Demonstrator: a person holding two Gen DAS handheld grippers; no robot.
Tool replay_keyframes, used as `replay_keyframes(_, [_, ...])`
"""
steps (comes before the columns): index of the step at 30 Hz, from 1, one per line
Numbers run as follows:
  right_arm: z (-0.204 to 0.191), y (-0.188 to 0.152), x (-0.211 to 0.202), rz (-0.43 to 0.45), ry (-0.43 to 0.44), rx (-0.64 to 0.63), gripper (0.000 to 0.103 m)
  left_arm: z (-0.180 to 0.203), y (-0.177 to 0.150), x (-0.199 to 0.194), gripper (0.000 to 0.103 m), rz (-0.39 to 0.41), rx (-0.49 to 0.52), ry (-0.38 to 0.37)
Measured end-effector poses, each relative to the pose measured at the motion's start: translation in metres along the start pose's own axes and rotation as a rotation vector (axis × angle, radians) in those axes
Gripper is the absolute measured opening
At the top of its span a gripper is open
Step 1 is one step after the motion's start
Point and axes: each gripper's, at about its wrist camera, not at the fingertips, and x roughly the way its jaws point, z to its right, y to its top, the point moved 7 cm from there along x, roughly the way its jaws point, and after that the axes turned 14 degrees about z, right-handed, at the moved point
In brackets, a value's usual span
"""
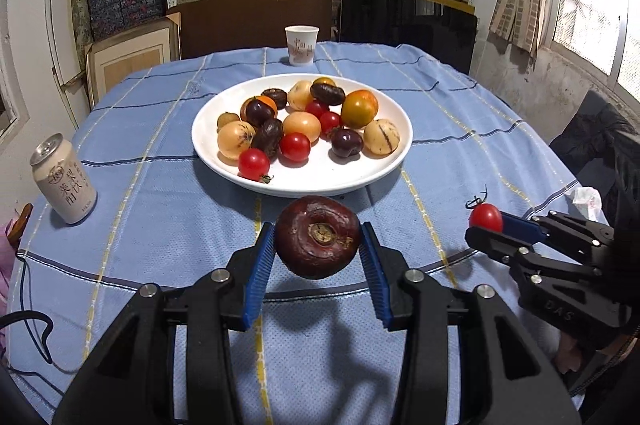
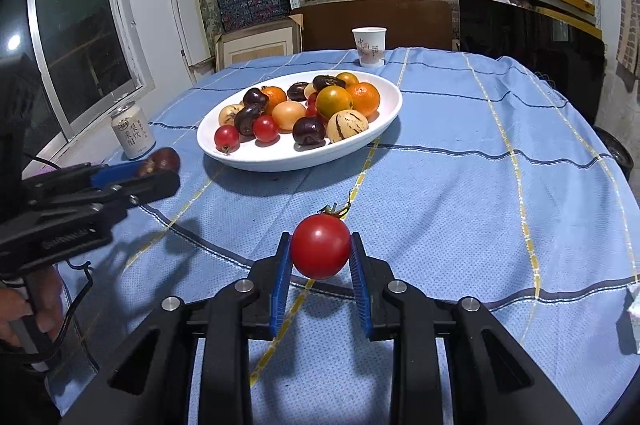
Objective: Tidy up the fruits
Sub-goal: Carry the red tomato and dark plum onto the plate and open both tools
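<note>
My left gripper [image 1: 318, 245] is shut on a dark brown water chestnut [image 1: 317, 236], held above the blue cloth just in front of the white plate [image 1: 224, 165]. My right gripper [image 2: 320, 253] is shut on a red cherry tomato [image 2: 321, 246] with a green stem, also lifted over the cloth. The plate [image 2: 384, 121] holds several fruits: cherry tomatoes, dark chestnuts, pale striped melons and orange tangerines. In the left wrist view the right gripper [image 1: 486, 225] shows at the right with its tomato [image 1: 485, 217]. In the right wrist view the left gripper [image 2: 160, 169] shows at the left with the chestnut [image 2: 163, 161].
A beige drink can [image 1: 64, 179] stands left of the plate, near the table's edge. A paper cup [image 1: 301, 45] stands behind the plate. Chairs and stacked shelves lie beyond the table. A person's hand [image 2: 24, 309] grips the left handle. A white crumpled tissue [image 1: 586, 201] lies at the right.
</note>
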Motion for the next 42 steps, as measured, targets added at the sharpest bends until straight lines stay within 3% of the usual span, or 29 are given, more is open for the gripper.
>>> replay_keyframes(8, [-0.011, 0.007, -0.015, 0.015, -0.001, -0.036, 0.029, -0.005, 0.017, -0.033, 0.042, 0.062, -0.007, -0.003])
replay_keyframes(19, [-0.022, 0.060, -0.039, 0.097, 0.022, -0.102, 0.028, -0.011, 0.054, -0.044, 0.042, 0.109, 0.017, -0.001])
replay_keyframes(32, [-0.018, 0.142, -0.006, 0.137, 0.003, -0.185, 0.028, -0.012, 0.107, 0.001, 0.042, 0.113, 0.040, 0.019])
replay_keyframes(42, [-0.007, 0.172, 0.061, 0.061, 0.045, -0.165, 0.028, -0.036, 0.123, 0.072, 0.042, 0.034, -0.014, 0.025])
